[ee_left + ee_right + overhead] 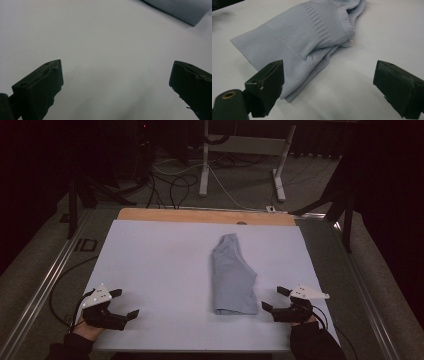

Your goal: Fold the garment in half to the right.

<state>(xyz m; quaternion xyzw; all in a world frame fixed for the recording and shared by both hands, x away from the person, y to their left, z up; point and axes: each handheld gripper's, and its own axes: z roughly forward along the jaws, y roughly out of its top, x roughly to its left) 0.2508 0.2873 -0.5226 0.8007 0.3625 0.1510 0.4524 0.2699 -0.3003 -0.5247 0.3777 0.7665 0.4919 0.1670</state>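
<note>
The left hand-held gripper (126, 303) rests low over the near left corner of the counter (150, 265), its two black jaws spread wide and holding nothing. In the left gripper view those jaws frame bare white surface, with one corner of the folded garment (185, 10) showing far off at the upper right. The right hand-held gripper (275, 299) sits at the near right corner, likewise released, jaws well apart and empty. Its jaws point toward the garment, just beside its near end but not touching it in the high view. In the right gripper view the garment (309, 42) lies directly ahead, its ribbed hem close to one jaw, and a small tag shows at a folded edge.

There is one garment (232, 275): a pale blue knit piece, folded into a long narrow shape, lying flat on the counter's white sheet right of centre, its long axis running away from the person. Nothing lies between either gripper and the cloth. Two grippers, each with a grey three-cornered plate on top.

Both of the person's hands come in from the bottom edge in dark sleeves (317, 342), forearms low, the grippers angled inward toward each other. A strip of bare wood (200, 215) shows along the counter's far edge. Beyond it, on the floor, stand the white legs of a frame (204, 165) among loose cables (175, 182).
</note>
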